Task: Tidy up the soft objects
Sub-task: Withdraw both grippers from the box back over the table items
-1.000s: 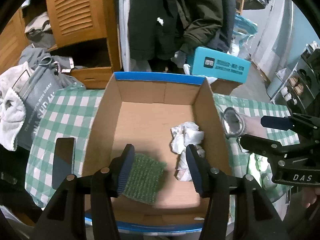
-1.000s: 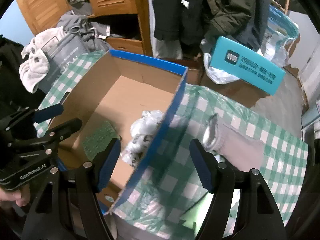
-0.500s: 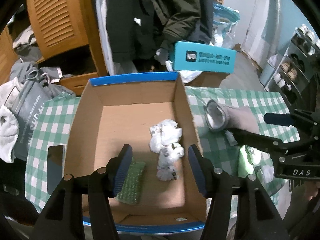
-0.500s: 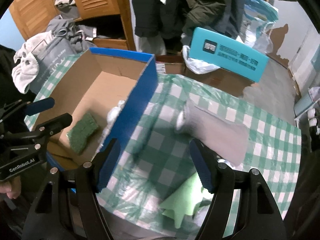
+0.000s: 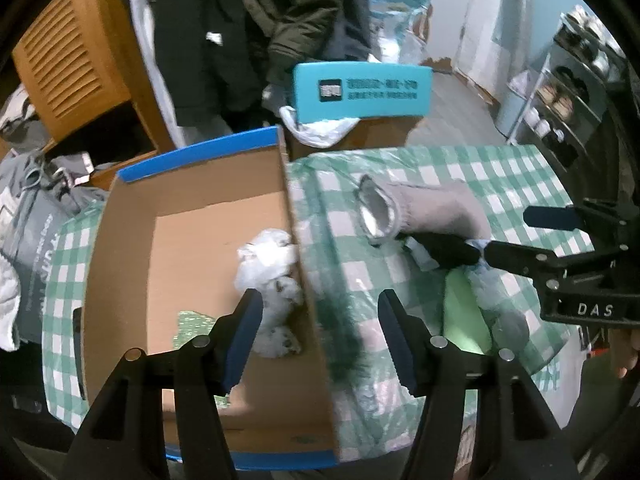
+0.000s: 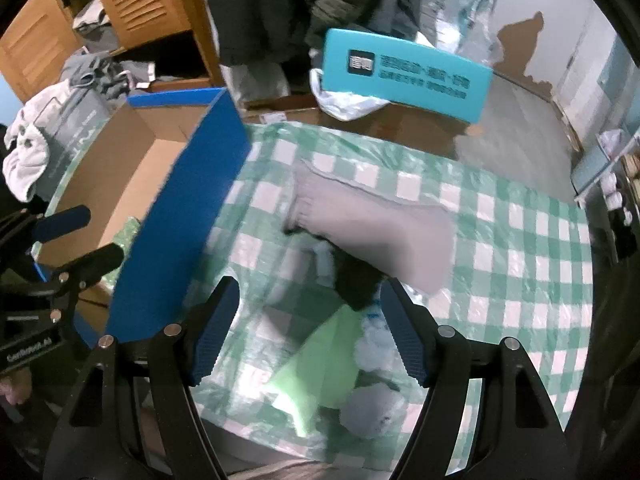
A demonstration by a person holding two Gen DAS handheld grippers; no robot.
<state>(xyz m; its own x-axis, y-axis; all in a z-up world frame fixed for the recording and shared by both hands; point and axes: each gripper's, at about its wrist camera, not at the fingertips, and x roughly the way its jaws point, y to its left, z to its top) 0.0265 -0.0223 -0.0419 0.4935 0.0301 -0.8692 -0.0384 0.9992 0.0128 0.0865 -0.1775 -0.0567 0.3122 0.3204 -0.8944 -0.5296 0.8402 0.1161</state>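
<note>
The grey sock (image 6: 372, 220) lies on the bench just beyond the right tool (image 6: 310, 330), spread wide; left tool (image 5: 320, 336) also wide, straddling the box wall (image 5: 308, 280).

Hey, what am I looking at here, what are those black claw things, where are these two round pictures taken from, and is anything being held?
Each claw is a hand-held two-finger gripper with a fisheye camera looking along its fingers. One picture comes from the left gripper, the other from the right gripper. Both are open and hold nothing. On the green checked tablecloth stands a cardboard box containing a crumpled white cloth and a green scrub pad. Beside it lie a grey sock, a light green cloth and other soft pieces too blurred to name.
</note>
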